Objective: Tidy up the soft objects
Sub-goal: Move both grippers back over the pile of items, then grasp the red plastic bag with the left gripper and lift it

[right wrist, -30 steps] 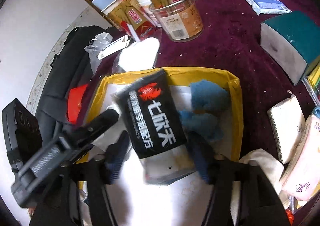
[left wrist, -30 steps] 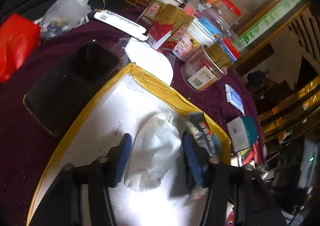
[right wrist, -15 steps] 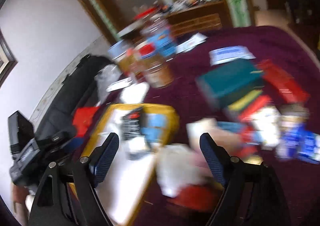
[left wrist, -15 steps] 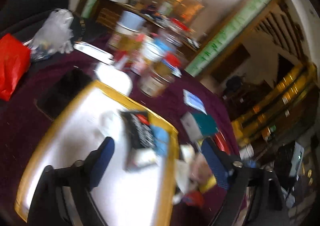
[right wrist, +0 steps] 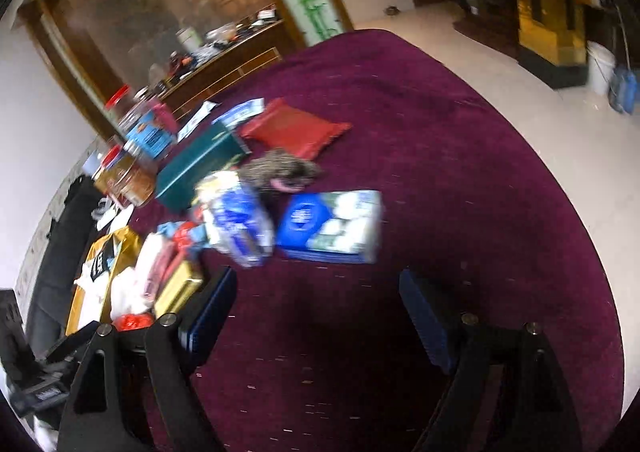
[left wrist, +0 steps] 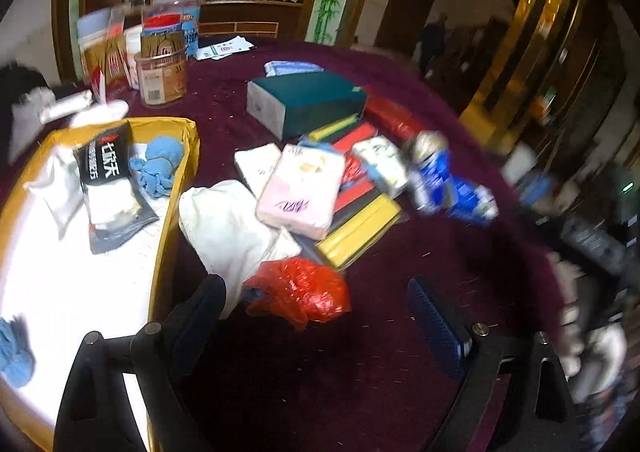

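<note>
While both spread wide and empty, left gripper (left wrist: pixel 320 320) near red bag (left wrist: pixel 300 292), right gripper (right wrist: pixel 316 312) above maroon cloth (right wrist: pixel 460 172).

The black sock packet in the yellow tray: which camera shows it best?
The left wrist view. There the black sock packet lies large and sharp in the yellow tray, its white lettering and the white socks inside showing. In the right wrist view it is a small, blurred dark patch at the far left edge.

Green box (left wrist: pixel 308 102), jars (left wrist: pixel 162 70), maroon tablecloth (left wrist: pixel 400 292).
</note>
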Motion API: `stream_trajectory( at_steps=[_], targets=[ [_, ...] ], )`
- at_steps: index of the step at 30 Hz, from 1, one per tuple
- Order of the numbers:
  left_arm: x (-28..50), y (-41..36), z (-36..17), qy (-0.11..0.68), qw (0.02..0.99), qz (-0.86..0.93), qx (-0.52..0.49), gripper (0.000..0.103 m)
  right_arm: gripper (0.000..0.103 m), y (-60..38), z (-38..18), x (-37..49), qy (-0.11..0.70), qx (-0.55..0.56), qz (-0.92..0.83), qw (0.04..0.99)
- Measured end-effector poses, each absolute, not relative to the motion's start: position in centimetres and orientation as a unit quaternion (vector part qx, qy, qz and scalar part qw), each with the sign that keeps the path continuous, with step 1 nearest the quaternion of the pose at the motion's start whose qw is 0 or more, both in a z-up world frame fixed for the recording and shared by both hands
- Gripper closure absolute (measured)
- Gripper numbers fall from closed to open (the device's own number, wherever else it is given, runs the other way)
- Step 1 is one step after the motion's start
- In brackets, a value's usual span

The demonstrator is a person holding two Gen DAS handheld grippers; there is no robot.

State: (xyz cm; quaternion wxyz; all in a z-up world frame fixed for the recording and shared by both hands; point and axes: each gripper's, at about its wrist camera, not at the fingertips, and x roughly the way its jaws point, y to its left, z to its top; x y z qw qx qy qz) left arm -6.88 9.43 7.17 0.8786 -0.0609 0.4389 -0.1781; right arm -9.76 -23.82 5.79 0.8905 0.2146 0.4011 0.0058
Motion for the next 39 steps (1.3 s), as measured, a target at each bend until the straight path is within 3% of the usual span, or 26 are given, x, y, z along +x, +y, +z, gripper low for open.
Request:
stream_trajectory(
  at_steps=[9, 11, 12, 26, 35, 36, 37, 38, 39],
  targets=[
    [-5.2, 4.8, 3.2, 0.446, 0.884, -0.11, 0.087, 0.011, 0.021, -25.7, 4.6, -10.0, 0.406, 0.239, 0.014, 0.882],
    [-5.0, 4.3, 2.2, 0.451, 0.879, -0.116, 0.103, 0.039, 0.021, -25.5, 4.6, -10.0, 0.409, 0.232, 0.017, 0.882],
    [-5.0, 4.2, 2.0, 0.452, 0.878, -0.119, 0.101, 0.045, 0.021, -25.5, 4.6, -10.0, 0.411, 0.229, 0.016, 0.883],
    [-9.0, 8.7, 5.7, 0.426, 0.883, -0.189, -0.054, 0.046, 0.021, -20.5, 5.1, -5.2, 0.442, 0.179, 0.045, 0.878],
    [-11.8, 10.3, 6.6, 0.419, 0.88, -0.204, -0.088, 0.046, 0.021, -15.4, 4.8, 0.2, 0.445, 0.094, 0.039, 0.89],
    [-12.0, 10.7, 6.8, 0.418, 0.881, -0.203, -0.09, 0.046, 0.031, -15.4, 4.7, 0.4, 0.446, 0.088, 0.039, 0.89],
    [-12.2, 11.0, 7.0, 0.417, 0.882, -0.201, -0.092, 0.046, 0.057, -15.5, 4.8, 0.4, 0.445, 0.089, 0.041, 0.89],
    [-12.4, 11.6, 7.3, 0.415, 0.883, -0.198, -0.096, 0.046, 0.065, -15.7, 4.9, 0.2, 0.448, 0.103, 0.052, 0.887],
    [-12.6, 12.1, 7.5, 0.412, 0.884, -0.196, -0.101, 0.046, 0.065, -16.1, 5.0, 0.0, 0.449, 0.113, 0.051, 0.885]
  ],
)
